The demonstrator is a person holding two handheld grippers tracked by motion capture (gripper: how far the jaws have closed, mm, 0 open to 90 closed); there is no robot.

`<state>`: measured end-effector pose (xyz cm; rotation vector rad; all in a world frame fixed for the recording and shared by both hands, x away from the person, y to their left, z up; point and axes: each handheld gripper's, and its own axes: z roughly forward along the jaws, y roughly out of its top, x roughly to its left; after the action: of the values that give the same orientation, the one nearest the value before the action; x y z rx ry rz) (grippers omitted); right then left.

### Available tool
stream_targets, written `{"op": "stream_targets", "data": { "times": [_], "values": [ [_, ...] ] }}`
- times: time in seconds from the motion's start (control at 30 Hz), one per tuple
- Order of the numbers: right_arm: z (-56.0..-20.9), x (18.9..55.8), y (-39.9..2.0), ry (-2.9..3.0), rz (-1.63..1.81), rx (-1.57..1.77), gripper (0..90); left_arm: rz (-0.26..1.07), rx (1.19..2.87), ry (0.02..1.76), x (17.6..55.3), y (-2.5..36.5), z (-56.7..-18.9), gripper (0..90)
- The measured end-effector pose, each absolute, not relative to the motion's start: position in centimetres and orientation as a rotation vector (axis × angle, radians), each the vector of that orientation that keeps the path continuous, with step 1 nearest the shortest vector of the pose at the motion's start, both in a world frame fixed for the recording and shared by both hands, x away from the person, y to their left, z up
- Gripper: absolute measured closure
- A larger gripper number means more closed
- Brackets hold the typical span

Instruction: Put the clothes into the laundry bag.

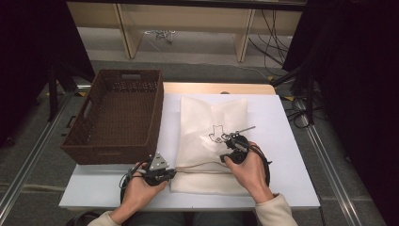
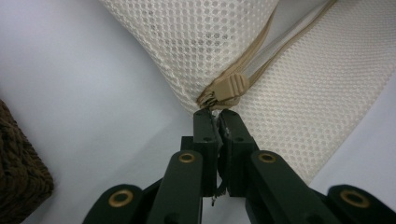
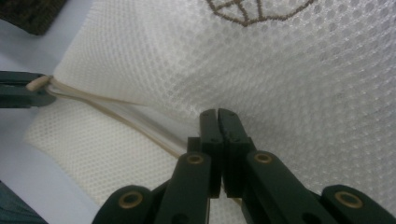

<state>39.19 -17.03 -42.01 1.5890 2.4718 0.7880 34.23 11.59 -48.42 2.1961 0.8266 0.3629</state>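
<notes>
Two hand-held grippers, left (image 1: 165, 174) and right (image 1: 234, 149), each pinch one mesh bag (image 1: 207, 122) beside one basket (image 1: 117, 113).

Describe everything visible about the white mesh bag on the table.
The mesh bag is a flat, cream-white pouch of perforated netting with a dark line drawing stitched on its upper face. It lies on the white table, right of the brown wicker basket. A tan zipper runs along its near edge, partly open. The left hand-held gripper is shut at the zipper slider; the right hand-held gripper pinches the mesh.
</notes>
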Motion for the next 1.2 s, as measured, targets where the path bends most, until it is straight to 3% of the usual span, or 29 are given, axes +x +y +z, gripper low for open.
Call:
{"op": "stream_targets", "data": {
  "times": [0.4,0.6,0.67,0.7,0.8,1.0,1.2],
  "values": [
    [-44.3,40.2,-17.1,2.458,0.701,1.650,89.9,0.317,2.140,0.849,32.9,11.2,-48.2,86.8],
    [-44.5,40.4,-17.2,2.481,0.698,1.642,84.1,0.321,2.112,0.844,32.9,11.3,-48.3,82.3],
    [-44.2,40.4,-17.3,2.496,0.737,1.555,78.8,0.354,2.110,0.804,33.0,11.7,-47.9,75.1],
    [-43.2,39.9,-17.2,2.480,0.748,1.576,74.4,0.332,2.055,0.823,32.9,11.8,-47.9,61.7],
    [-41.5,39.3,-17.3,2.463,0.825,1.505,66.7,0.394,2.013,0.780,32.9,12.5,-47.7,42.8],
    [-39.5,39.2,-17.9,2.419,0.950,1.483,57.1,0.436,1.953,0.746,33.0,13.3,-47.5,29.4],
    [-38.9,39.5,-17.7,2.380,0.986,1.531,55.1,0.441,1.912,0.752,32.5,13.3,-47.1,26.4]
  ]
}}
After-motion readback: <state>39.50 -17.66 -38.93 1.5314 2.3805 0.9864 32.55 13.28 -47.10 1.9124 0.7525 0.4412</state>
